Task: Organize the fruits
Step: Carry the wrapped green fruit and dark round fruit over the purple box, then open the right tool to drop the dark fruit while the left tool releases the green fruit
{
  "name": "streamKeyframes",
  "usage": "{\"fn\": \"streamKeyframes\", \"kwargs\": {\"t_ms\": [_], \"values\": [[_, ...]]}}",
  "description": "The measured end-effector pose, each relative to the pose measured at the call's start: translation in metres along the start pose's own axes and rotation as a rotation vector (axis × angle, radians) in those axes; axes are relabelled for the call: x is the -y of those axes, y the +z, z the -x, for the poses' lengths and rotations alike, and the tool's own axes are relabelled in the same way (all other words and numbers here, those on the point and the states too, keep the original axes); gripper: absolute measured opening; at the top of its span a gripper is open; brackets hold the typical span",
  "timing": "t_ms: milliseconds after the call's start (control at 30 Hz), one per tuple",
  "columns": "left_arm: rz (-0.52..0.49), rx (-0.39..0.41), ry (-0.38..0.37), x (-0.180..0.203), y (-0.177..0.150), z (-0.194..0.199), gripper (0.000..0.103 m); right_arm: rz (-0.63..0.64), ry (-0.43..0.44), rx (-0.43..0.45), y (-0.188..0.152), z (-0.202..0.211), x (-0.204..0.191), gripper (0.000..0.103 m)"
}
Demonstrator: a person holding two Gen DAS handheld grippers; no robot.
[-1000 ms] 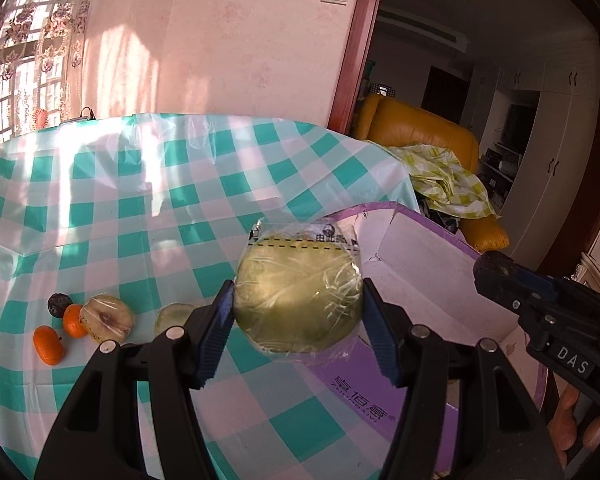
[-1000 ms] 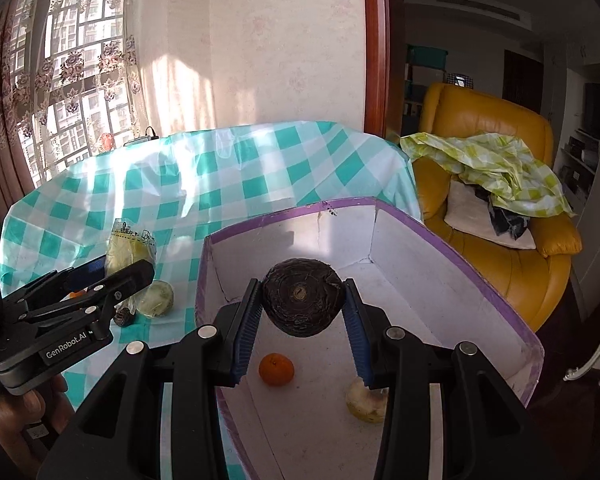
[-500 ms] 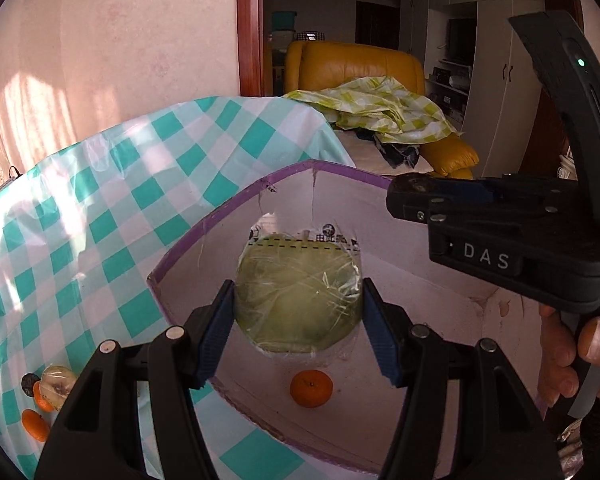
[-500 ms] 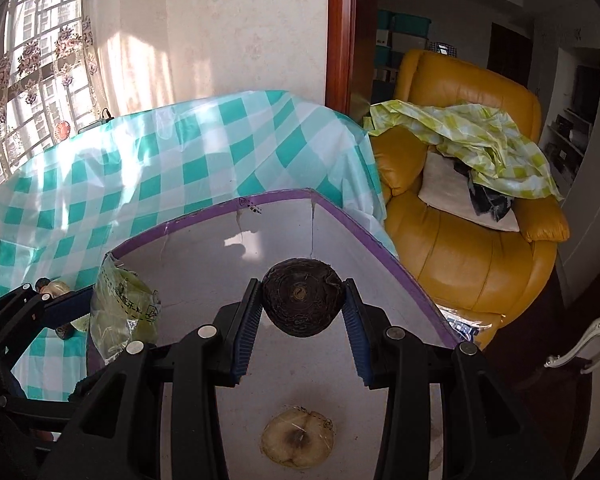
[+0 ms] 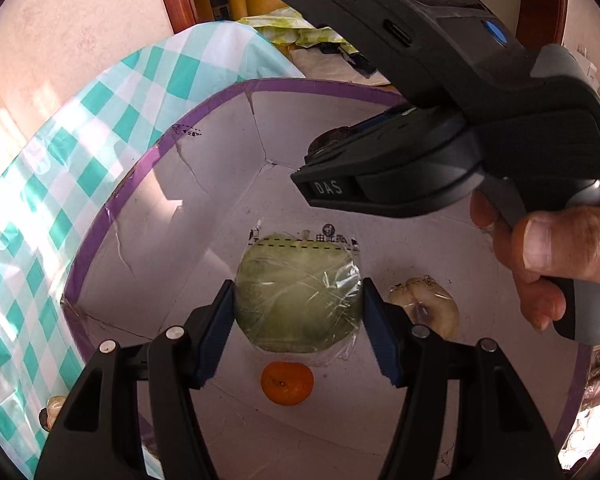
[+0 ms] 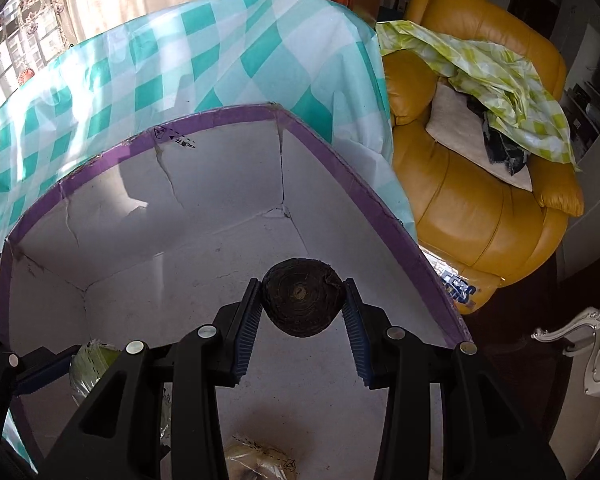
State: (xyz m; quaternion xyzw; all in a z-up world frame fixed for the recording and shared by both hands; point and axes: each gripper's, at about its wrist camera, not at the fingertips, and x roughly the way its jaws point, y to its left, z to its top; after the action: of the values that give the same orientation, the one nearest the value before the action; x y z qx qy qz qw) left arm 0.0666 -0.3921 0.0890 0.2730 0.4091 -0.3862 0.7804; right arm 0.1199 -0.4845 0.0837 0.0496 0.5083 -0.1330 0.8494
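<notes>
The right gripper's body (image 5: 440, 92) hides the box's (image 5: 204, 168) far right wall and most of a dark fruit (image 5: 332, 140). At the left edge, 2 small fruits (image 5: 52, 410) are cut off, too small to identify.

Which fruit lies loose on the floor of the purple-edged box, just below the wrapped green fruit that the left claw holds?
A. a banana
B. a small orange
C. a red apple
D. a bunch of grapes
B: in the left wrist view a small orange rests on the box floor, under the wrapped green fruit in the left claw.
</notes>
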Motion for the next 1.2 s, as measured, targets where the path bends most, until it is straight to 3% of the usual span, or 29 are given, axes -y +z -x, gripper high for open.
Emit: {"fn": "streamKeyframes", "kwargs": {"t_ms": [233, 367, 600, 1033, 1200], "values": [[-0.005, -0.118, -0.007, 0.007, 0.004, -0.029, 0.062, 0.042, 0.004, -0.112, -0.008, -0.039, -0.006, 0.040], [0.010, -0.225, -0.005, 0.003, 0.004, -0.043, 0.062, 0.051, 0.007, -0.161, -0.011, -0.053, -0.008, 0.040], [0.085, -0.338, 0.008, -0.012, 0.004, -0.060, 0.062, 0.081, -0.011, -0.176, -0.014, -0.057, -0.014, 0.040], [0.104, -0.321, -0.016, -0.010, 0.006, -0.060, 0.062, 0.085, -0.021, -0.178, -0.014, -0.054, -0.017, 0.046], [0.105, -0.261, -0.020, -0.006, 0.007, -0.046, 0.079, 0.088, 0.012, -0.153, -0.015, -0.046, -0.019, 0.059]]}}
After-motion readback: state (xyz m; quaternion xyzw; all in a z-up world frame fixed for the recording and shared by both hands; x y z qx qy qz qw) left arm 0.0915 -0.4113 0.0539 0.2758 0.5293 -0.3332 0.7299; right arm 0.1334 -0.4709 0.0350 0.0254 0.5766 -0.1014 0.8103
